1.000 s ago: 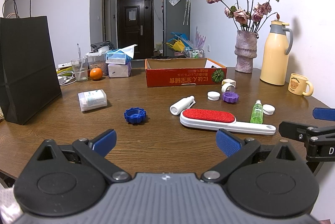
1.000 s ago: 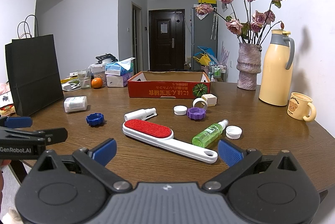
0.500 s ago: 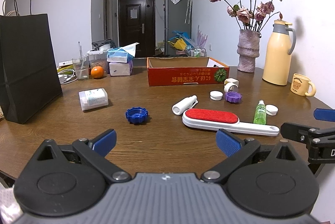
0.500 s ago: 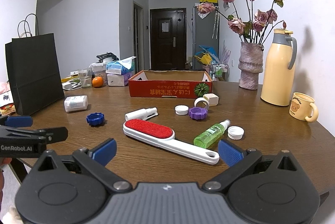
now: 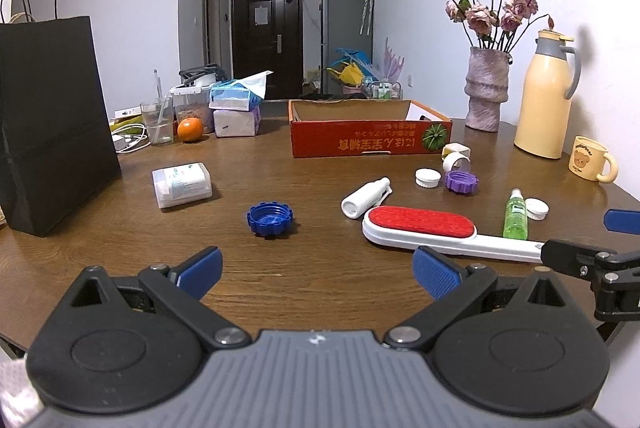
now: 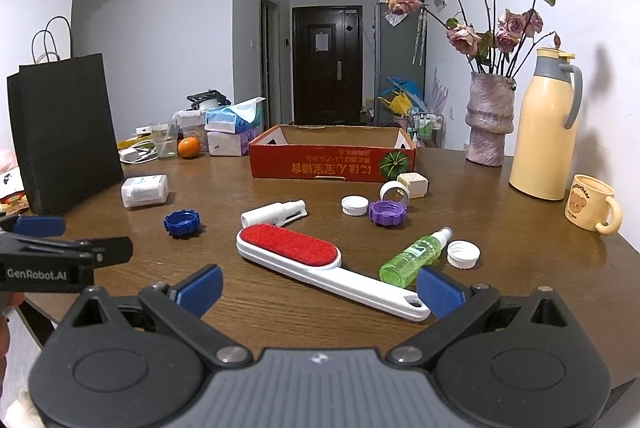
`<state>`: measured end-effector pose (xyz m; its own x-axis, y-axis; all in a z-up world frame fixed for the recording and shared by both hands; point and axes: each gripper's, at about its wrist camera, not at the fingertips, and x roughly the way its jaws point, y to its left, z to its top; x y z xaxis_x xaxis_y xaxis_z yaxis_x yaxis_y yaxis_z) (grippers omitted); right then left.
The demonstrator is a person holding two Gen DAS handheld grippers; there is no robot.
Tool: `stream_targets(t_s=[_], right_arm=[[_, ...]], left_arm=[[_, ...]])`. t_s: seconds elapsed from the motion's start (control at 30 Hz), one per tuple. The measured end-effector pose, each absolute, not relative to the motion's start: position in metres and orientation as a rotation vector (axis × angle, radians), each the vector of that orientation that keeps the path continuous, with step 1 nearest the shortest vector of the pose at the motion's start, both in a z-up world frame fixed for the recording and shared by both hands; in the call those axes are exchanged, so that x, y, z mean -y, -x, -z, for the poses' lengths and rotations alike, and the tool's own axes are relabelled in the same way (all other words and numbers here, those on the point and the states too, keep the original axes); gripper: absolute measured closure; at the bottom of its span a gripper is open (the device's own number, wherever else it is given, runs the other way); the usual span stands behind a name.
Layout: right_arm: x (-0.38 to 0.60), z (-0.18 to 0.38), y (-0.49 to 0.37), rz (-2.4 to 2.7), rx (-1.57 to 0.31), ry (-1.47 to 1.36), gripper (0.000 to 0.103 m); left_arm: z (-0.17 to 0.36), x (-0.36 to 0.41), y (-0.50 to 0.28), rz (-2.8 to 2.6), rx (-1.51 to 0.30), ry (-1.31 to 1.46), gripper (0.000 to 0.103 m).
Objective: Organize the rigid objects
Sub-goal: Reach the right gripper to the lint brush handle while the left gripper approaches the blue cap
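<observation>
A white lint brush with a red pad (image 6: 304, 256) lies on the wooden table (image 6: 280, 308) just ahead of my open, empty right gripper (image 6: 318, 286); its handle end is near the right fingertip. A green spray bottle (image 6: 416, 254), white spray bottle (image 6: 274, 212), blue cap (image 6: 181, 223), purple cap (image 6: 387, 213), white caps (image 6: 354, 205) and a white box (image 6: 145, 190) lie around. An open red cardboard box (image 6: 332, 162) stands behind. My left gripper (image 5: 318, 274) is open and empty, short of the blue cap (image 5: 269, 218) and brush (image 5: 420, 228).
A black paper bag (image 5: 48, 116) stands at the left. A vase of dried roses (image 5: 486, 92), a cream thermos (image 5: 546, 96) and a bear mug (image 5: 592, 158) stand at the right. A glass, an orange (image 5: 190, 129) and tissue packs sit at the back left.
Both grippers have moved slightly forward toward the objects; the view has shifted a little. Nothing on the table has moved.
</observation>
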<state>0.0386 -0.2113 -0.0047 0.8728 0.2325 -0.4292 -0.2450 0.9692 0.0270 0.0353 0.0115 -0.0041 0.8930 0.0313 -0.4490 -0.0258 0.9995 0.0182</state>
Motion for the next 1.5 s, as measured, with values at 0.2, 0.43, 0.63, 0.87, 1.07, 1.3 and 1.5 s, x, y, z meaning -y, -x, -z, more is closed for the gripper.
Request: stream_targets(t_s=[0.2,0.43,0.63,0.87,1.07,1.3,1.5], right_arm=[[0.207,0.007,-0.053,-0.257,-0.467,0.036,0.0],[0.2,0.011,-0.07,-0.263,-0.495,0.043,0.001],[0.194,0.016,-0.089,-0.271,-0.526,0.054,0.001],[0.186,0.023,-0.113,-0.29,-0.569,0.062,0.001],[0.179,0.031,-0.139,-0.308,-0.613,0.08,0.002],[0.172,0.046,-0.171,-0.328,-0.676,0.088,0.006],[0.166,0.058,-0.193,-0.34,-0.717,0.093,0.007]], left_arm=[[0.007,-0.017,-0.048,-0.036,-0.483,-0.006,0.0],[0.009,-0.022,-0.064,-0.043,-0.501,-0.001,0.0],[0.012,-0.029,-0.081,-0.057,-0.525,0.0,0.0],[0.016,-0.037,-0.103,-0.073,-0.554,0.006,0.0],[0.022,-0.045,-0.127,-0.085,-0.589,0.011,0.0],[0.032,-0.05,-0.15,-0.09,-0.618,0.013,0.0],[0.039,-0.054,-0.165,-0.093,-0.642,0.017,0.0]])
